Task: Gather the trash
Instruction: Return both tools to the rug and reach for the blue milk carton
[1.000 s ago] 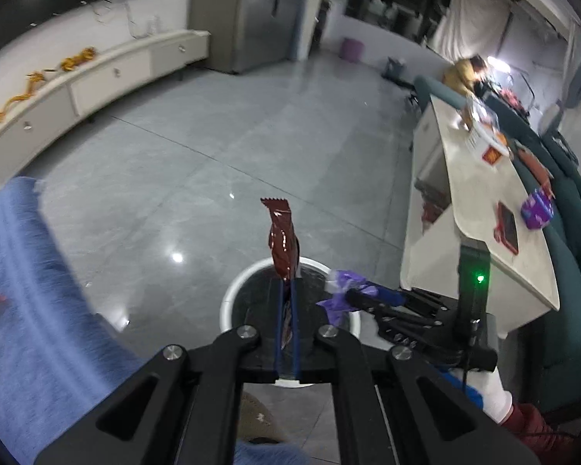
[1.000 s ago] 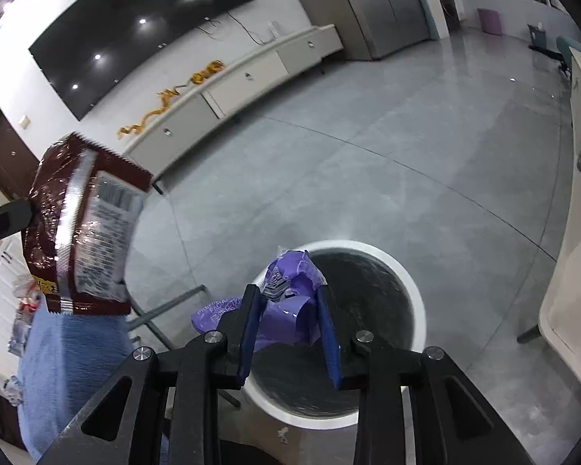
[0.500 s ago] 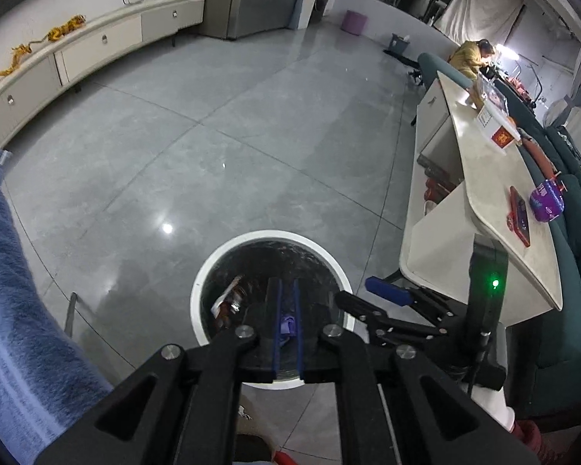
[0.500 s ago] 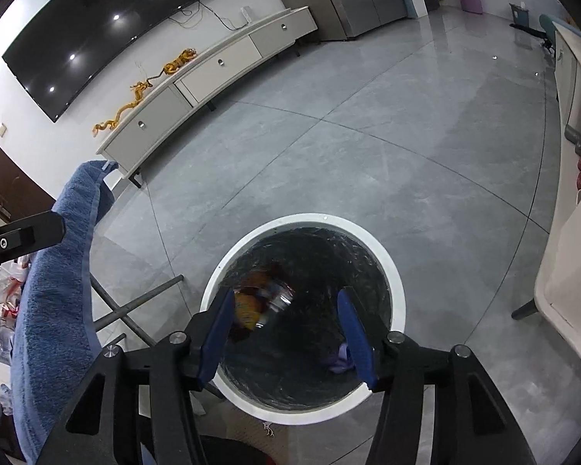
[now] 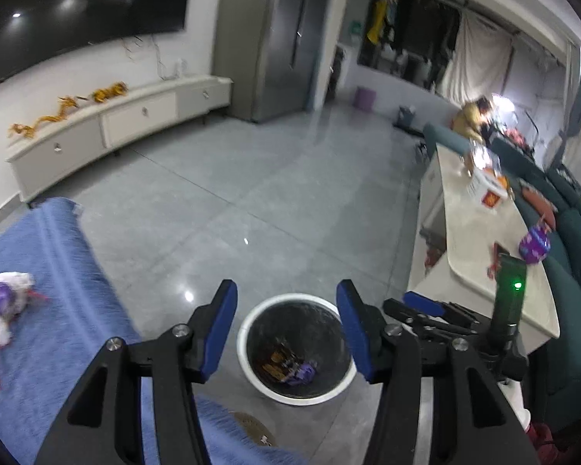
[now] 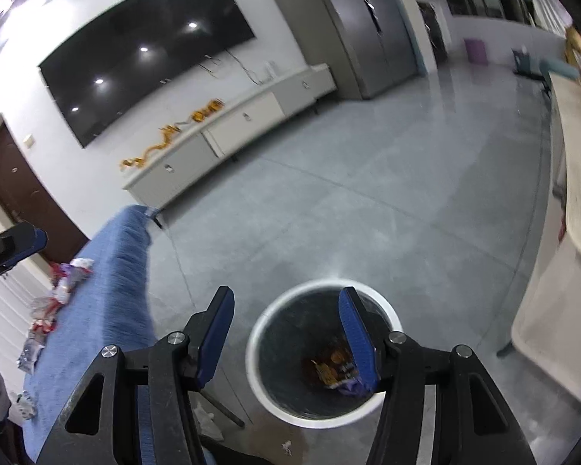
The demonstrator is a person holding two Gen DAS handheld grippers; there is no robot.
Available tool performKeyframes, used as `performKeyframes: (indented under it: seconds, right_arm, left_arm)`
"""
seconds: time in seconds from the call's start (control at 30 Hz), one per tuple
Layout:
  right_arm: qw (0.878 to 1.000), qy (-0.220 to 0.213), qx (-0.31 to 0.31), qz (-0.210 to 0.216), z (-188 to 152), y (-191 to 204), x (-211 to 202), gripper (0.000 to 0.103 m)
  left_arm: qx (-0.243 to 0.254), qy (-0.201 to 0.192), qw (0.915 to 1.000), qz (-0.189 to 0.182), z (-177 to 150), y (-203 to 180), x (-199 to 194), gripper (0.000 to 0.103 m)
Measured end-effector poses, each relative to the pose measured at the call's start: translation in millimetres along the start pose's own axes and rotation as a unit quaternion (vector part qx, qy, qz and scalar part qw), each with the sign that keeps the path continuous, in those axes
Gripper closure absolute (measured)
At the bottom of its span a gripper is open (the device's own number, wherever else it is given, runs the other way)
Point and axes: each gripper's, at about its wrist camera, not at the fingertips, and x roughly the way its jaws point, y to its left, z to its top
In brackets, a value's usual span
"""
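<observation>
A round white-rimmed trash bin with a black liner stands on the grey floor; it also shows in the right wrist view. Brown and purple wrappers lie at its bottom, also seen in the right wrist view. My left gripper is open and empty above the bin. My right gripper is open and empty above the bin's left side. More wrappers lie on the blue cloth at the left, also in the right wrist view.
A long white table with a purple packet and a box stands at the right, beside a teal sofa. A white low cabinet runs along the far wall under a black screen. Small scraps lie on the floor by the bin.
Both grippers let go their wrappers, which dropped into the bin. Both grippers opened wide and tilted up and back from the bin.
</observation>
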Motion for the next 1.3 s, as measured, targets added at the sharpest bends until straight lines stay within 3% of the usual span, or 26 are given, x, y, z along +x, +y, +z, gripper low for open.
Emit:
performKeyframes:
  seconds: [0.33, 0.7, 0.8, 0.9, 1.07, 1.3]
  right_arm:
    - [0.992, -0.036, -0.095, 0.068, 21.8, 117.1, -32.5, 0.045]
    - [0.971, -0.022, -0.198, 0.132, 21.8, 246.4, -6.5, 0.044]
    - [0.966, -0.010, -0.216, 0.143, 17.8, 273.0, 7.4, 0.043]
    - [0.961, 0.003, -0.228, 0.153, 13.3, 295.7, 22.2, 0.043]
    - [0.952, 0.033, -0.250, 0.172, 5.6, 332.6, 55.0, 0.042]
    - [0.933, 0.076, -0.287, 0.201, -14.8, 403.7, 108.9, 0.035]
  left_arm:
    - [-0.052, -0.071, 0.9922, 0.089, -33.5, 92.4, -117.2, 0.052]
    - [-0.143, -0.091, 0.9641, 0.204, -115.1, 232.0, -214.2, 0.050]
    - [-0.151, -0.089, 0.9552, 0.239, -139.5, 263.9, -233.7, 0.042]
    - [-0.155, -0.075, 0.9498, 0.261, -164.7, 293.4, -243.5, 0.032]
    - [-0.168, -0.029, 0.9437, 0.283, -197.7, 343.1, -236.8, 0.031]
    - [-0.153, 0.014, 0.9527, 0.262, -210.7, 372.4, -207.8, 0.031]
